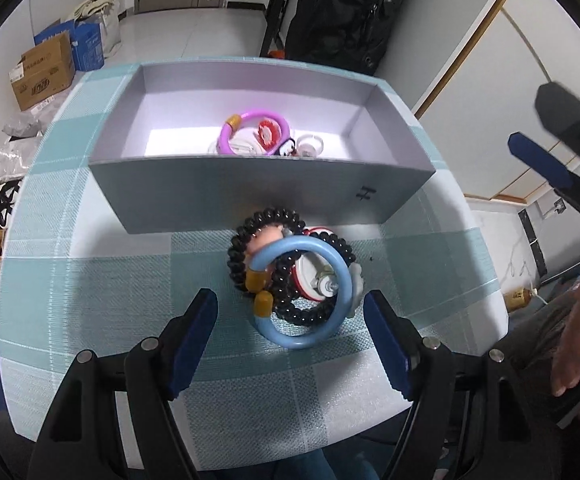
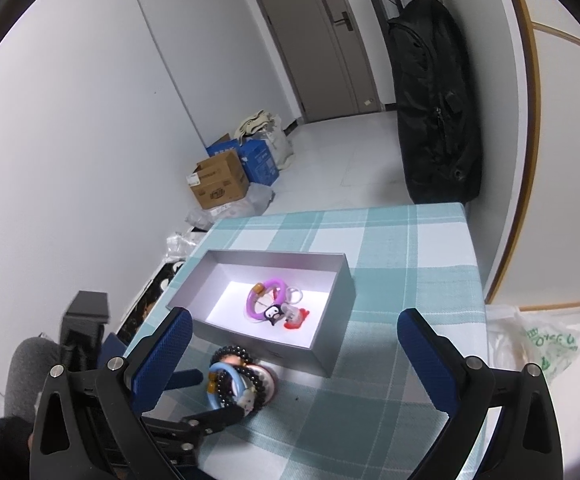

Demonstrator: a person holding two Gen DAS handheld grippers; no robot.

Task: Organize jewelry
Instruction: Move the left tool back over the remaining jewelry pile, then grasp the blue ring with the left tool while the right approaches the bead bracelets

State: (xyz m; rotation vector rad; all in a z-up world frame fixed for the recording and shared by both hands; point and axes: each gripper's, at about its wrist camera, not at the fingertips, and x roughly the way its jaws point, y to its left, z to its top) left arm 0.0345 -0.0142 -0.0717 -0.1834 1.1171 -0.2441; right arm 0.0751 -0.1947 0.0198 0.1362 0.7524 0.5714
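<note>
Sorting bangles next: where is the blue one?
On the tablecloth just in front of the grey box, tangled with the black bead bracelet, between the open left tongs.

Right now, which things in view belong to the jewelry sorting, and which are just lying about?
Job:
grey box
purple bangle
blue bangle
black bead bracelet
left gripper

Lying about:
cardboard box
black bag
plastic bag

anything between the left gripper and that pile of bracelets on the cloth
Nothing visible does. The left gripper is open, its fingers on either side of the blue bangle and the black bead bracelet, with only checked tablecloth between.
</note>
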